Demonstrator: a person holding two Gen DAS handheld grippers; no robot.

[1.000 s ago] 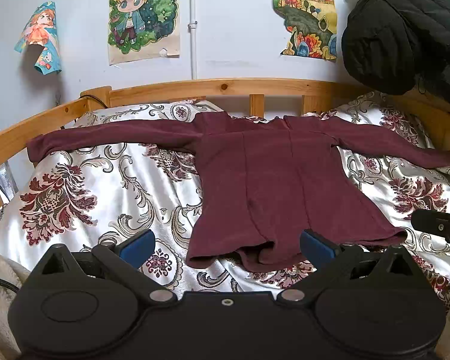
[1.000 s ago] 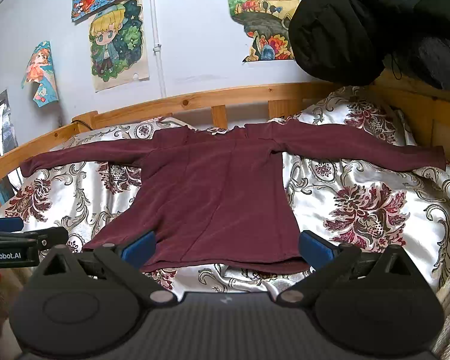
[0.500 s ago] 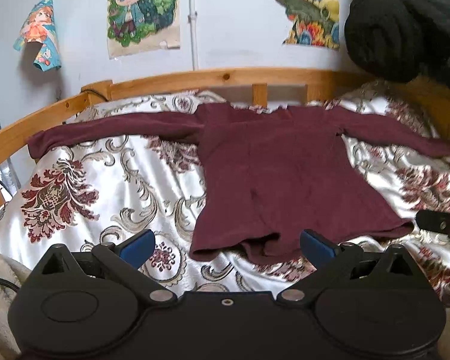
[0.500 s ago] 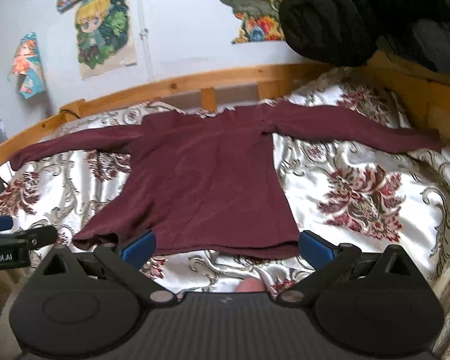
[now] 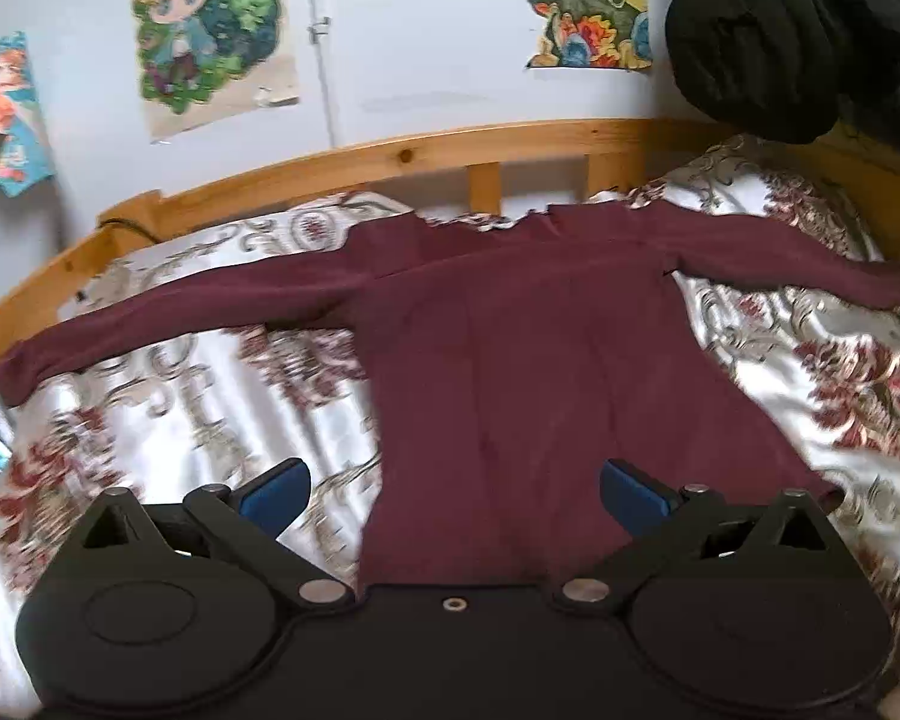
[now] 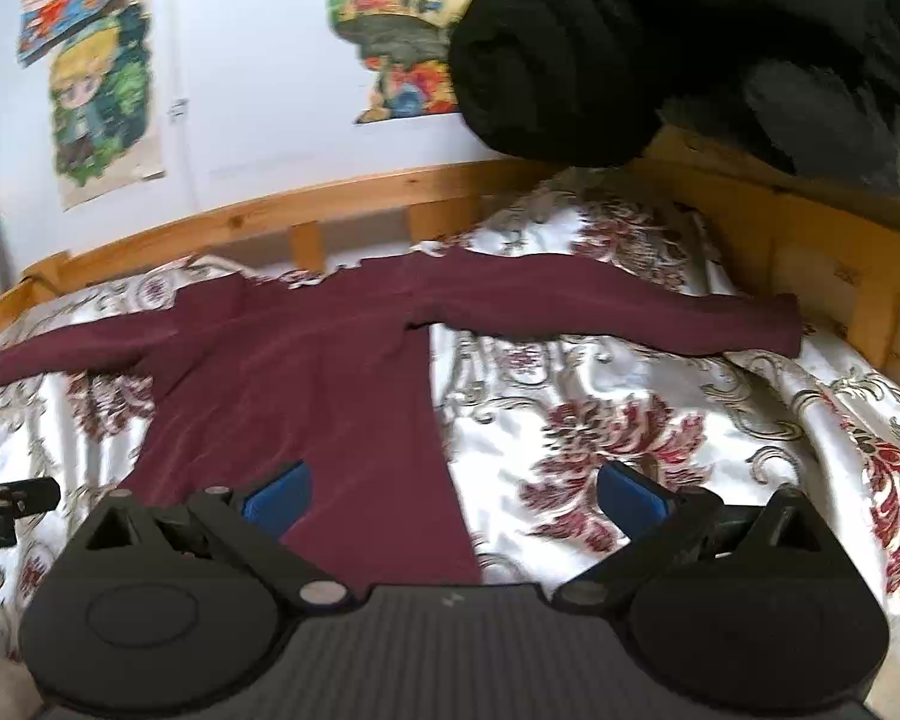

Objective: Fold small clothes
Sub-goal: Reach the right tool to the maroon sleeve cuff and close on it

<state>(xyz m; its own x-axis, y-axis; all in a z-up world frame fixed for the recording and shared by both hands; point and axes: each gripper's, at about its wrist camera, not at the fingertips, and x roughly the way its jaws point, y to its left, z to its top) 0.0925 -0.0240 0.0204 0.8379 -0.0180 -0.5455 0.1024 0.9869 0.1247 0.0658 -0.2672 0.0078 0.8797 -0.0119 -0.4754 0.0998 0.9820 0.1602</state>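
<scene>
One maroon long-sleeved top (image 5: 528, 360), flat on floral bedspread (image 6: 630, 420); soft, light, limp. Grasp hem corners. Left gripper (image 5: 453, 489) and right gripper (image 6: 453, 489) both gape wide, empty, over its hem.

A bedroom corner with a wooden bed

A floral bedspread (image 5: 168, 420) covers the bed inside a pine frame (image 5: 390, 159); cartoon posters (image 5: 210, 30) hang on the white wall, and a black jacket (image 6: 630, 42) is draped over the frame's corner.
</scene>
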